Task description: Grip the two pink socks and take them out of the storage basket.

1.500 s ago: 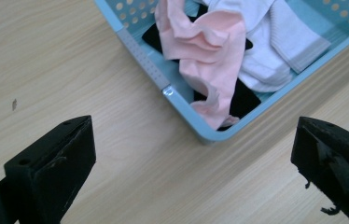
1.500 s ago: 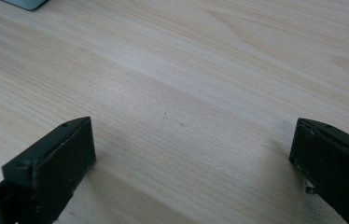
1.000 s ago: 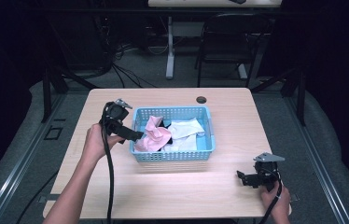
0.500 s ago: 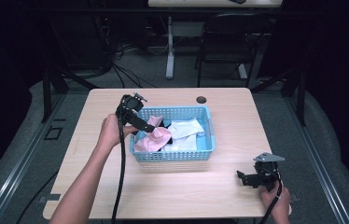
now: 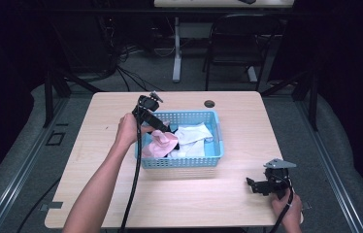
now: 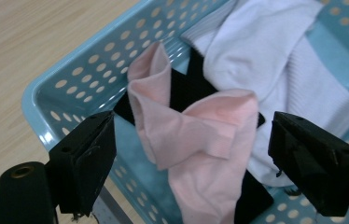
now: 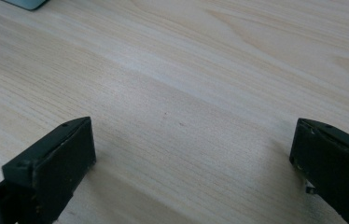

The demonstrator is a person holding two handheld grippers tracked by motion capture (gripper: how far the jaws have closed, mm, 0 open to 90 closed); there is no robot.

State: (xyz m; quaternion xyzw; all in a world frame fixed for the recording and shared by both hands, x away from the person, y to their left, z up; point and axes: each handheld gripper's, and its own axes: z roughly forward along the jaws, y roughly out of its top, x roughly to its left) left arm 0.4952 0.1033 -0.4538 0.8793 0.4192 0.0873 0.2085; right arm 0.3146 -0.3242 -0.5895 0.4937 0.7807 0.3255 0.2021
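Pink sock (image 6: 196, 140) lies crumpled in the blue basket (image 5: 182, 160), draped over a black garment (image 6: 186, 86) beside white socks (image 6: 275, 51); the left gripper (image 6: 191, 163) straddles it, jaws apart and just closing, pads not yet pressing; the right gripper (image 5: 262, 187) rests wide open on the table (image 7: 172, 84), well apart.

We see a pale wood-grain table (image 7: 186, 84), smooth and matt; the basket (image 6: 70, 79) looks like light blue plastic, perforated and faintly glossy; the pink sock (image 6: 196, 140) and white sock (image 6: 266, 51) are soft knit cloth, the white one ribbed; the jaws look matt black.
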